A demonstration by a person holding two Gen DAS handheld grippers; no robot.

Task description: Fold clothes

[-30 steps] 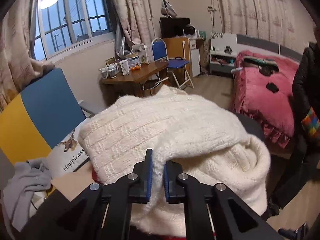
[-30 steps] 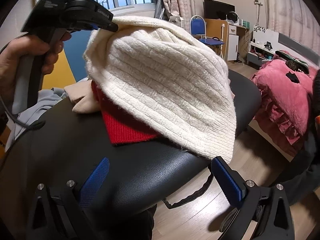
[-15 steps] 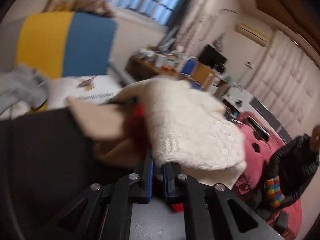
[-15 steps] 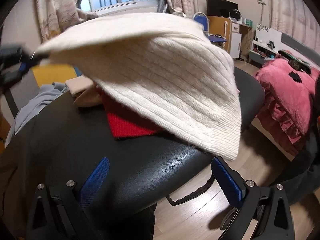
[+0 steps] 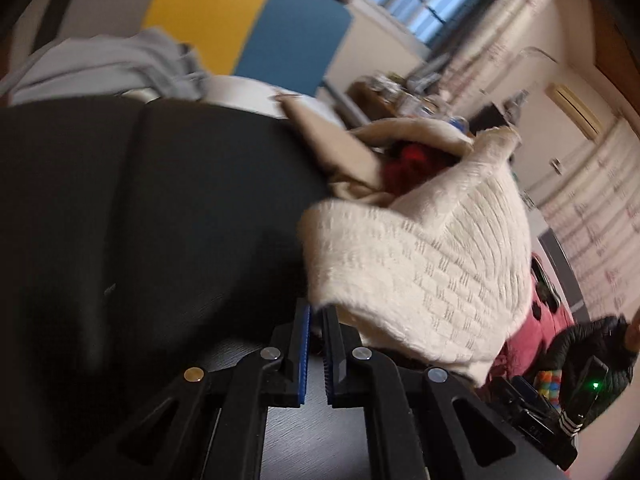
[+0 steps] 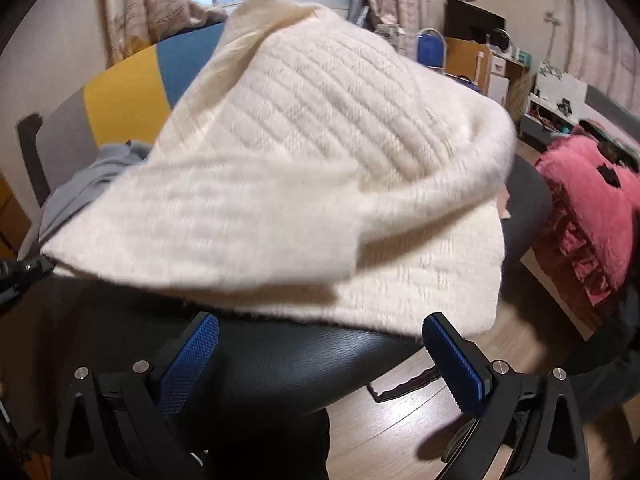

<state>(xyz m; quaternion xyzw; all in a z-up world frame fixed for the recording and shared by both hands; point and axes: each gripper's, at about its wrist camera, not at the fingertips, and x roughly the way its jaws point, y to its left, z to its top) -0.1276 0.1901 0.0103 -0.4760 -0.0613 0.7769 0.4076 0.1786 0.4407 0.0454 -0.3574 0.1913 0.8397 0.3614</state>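
Cream cable-knit sweater (image 6: pixel 304 184): mid-fold over black padded seat (image 5: pixel 160 216).
Left gripper (image 5: pixel 315 344) clenched on its hem corner; right gripper (image 6: pixel 320 364) released, empty. Next, probably: lay corner down, let go.

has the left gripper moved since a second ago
Yes. In the right wrist view the left gripper, shut on the white sweater's corner, has dropped from beside the window to the black seat, dragging that corner down and leftward.
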